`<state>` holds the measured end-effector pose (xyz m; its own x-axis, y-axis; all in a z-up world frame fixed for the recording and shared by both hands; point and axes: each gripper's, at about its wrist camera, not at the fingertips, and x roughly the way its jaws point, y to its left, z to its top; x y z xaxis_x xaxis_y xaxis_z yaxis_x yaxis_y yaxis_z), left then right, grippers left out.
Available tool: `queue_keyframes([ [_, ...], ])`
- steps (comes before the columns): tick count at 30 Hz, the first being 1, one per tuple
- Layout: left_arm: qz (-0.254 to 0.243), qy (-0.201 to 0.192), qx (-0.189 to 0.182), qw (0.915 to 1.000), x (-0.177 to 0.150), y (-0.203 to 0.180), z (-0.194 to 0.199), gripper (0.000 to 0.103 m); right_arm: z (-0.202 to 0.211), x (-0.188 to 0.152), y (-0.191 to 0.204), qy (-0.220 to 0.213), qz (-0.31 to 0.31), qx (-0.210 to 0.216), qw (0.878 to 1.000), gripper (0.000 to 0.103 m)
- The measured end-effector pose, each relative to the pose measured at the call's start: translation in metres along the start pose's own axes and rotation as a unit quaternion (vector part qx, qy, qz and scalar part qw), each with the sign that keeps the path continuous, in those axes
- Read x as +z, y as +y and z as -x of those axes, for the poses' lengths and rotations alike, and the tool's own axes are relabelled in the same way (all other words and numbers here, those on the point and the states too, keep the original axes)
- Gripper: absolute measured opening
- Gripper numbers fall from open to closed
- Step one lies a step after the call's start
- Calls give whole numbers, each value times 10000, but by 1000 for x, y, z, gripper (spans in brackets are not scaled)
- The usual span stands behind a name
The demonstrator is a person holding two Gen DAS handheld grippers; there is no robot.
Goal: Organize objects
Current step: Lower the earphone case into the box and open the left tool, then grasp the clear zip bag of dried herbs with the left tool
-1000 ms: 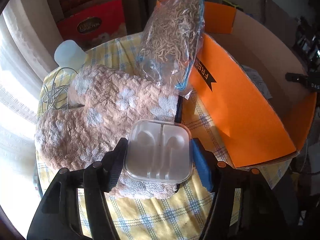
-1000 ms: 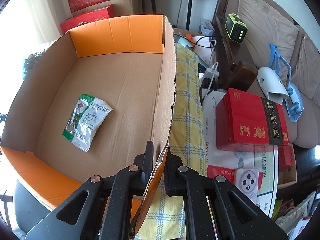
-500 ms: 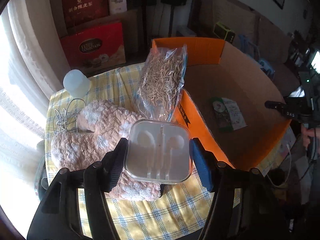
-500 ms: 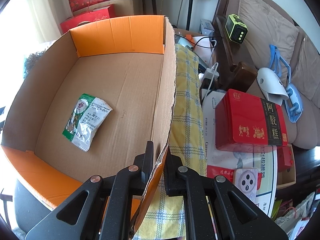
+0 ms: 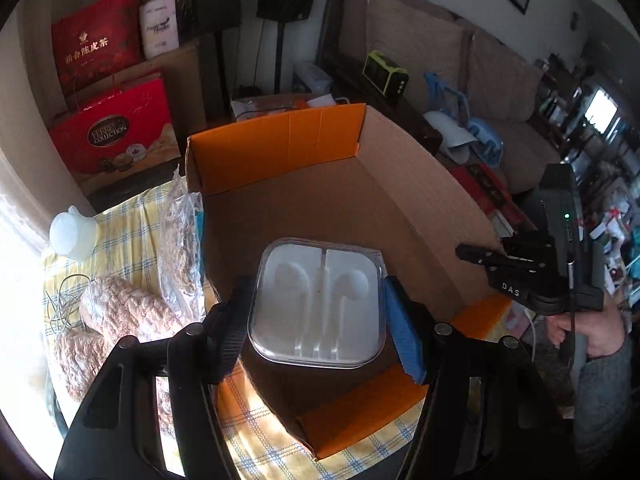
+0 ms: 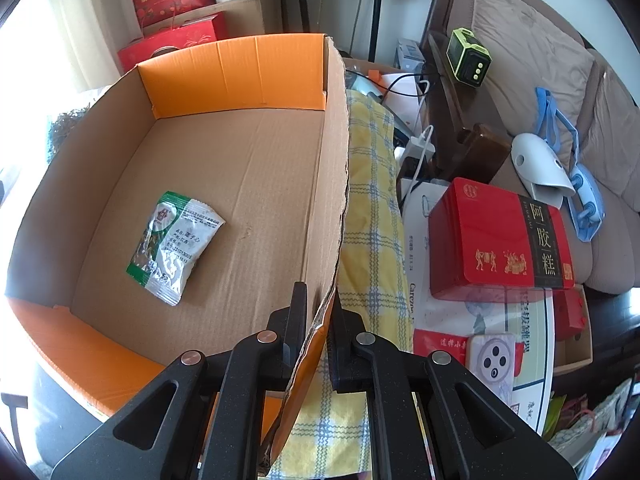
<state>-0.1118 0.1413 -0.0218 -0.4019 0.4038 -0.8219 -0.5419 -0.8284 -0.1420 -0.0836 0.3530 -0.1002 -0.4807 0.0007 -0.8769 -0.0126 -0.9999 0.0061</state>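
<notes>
Our left gripper [image 5: 318, 304] clamps the earphone case [image 5: 318, 304] above the cardboard box [image 5: 400, 200]; smooth plastic may slip. Our right gripper [image 6: 316, 320] pinches the box wall between its fingers.

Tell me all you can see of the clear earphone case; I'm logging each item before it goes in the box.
The clear earphone case is a rounded-square box of transparent hard plastic with a white moulded insert showing two earbud-shaped hollows and a cord channel, seemingly empty. It is clamped flat-side-up between the left tongs, one black pad and one blue pad pressing its opposite edges, and hangs above the open cardboard box, touching nothing else.
</notes>
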Motion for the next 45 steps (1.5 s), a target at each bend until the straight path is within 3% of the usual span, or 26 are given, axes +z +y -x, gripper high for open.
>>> queue_keyframes([
  [14,-19,908,206,9957,3,-22,-74,61,0,-1,0,10,19,16,10000,8],
  [18,-101,923,388,9949,-2,-25,-79,61,0,-2,0,13,6,18,10000,8],
  [25,-68,978,398,9944,-4,-25,-79,62,-1,-2,0,18,5,17,10000,8],
  [28,10,853,283,9960,-3,-23,-70,71,-1,-2,0,28,15,22,10000,8],
  [33,40,456,189,9988,3,-17,-35,76,-1,-3,0,35,29,7,10000,8],
  [40,255,-137,603,9978,9,24,13,93,-1,-2,0,36,31,3,10000,8],
  [45,721,-182,800,9940,6,71,23,94,-1,-2,0,37,17,3,10000,8],
])
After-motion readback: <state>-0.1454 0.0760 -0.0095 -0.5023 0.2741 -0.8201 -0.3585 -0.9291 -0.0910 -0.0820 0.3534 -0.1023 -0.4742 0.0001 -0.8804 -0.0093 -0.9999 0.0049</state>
